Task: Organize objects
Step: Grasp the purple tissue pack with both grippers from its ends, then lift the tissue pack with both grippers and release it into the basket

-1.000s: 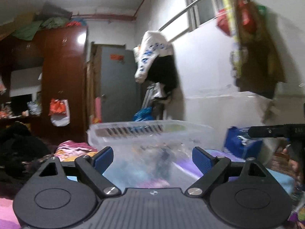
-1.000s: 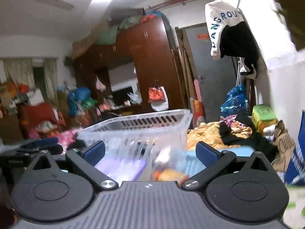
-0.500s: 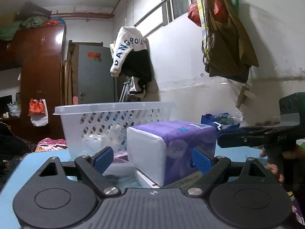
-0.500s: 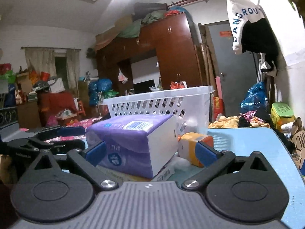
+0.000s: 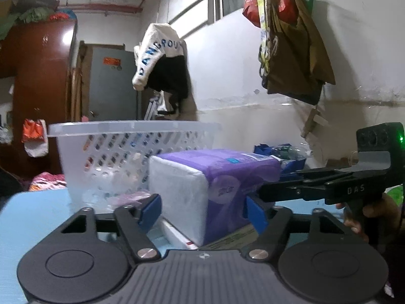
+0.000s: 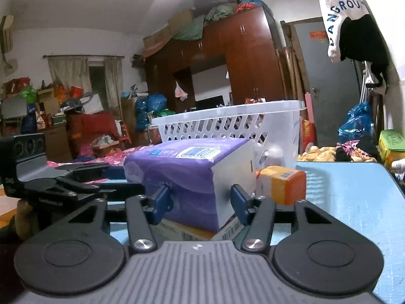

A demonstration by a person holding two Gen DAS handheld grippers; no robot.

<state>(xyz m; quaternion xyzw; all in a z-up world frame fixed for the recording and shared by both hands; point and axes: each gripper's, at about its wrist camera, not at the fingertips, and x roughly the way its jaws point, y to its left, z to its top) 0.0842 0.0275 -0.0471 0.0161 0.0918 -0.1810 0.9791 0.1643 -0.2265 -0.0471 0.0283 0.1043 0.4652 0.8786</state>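
The left gripper [image 5: 203, 209] and right gripper [image 6: 201, 202] have just been closing, 1 on each end of the purple tissue pack [image 5: 215, 187], their pads pressed on it. It lies on flat boxes (before the white basket [image 6: 227, 124]). Uneven squeezing could buckle the soft pack and drop it.

I read "ANGROU" in blue on the white hanging garment [image 6: 339, 12], "DAS" on the right gripper [image 5: 253, 192] body, tissue pack [image 6: 192, 167] label unreadable
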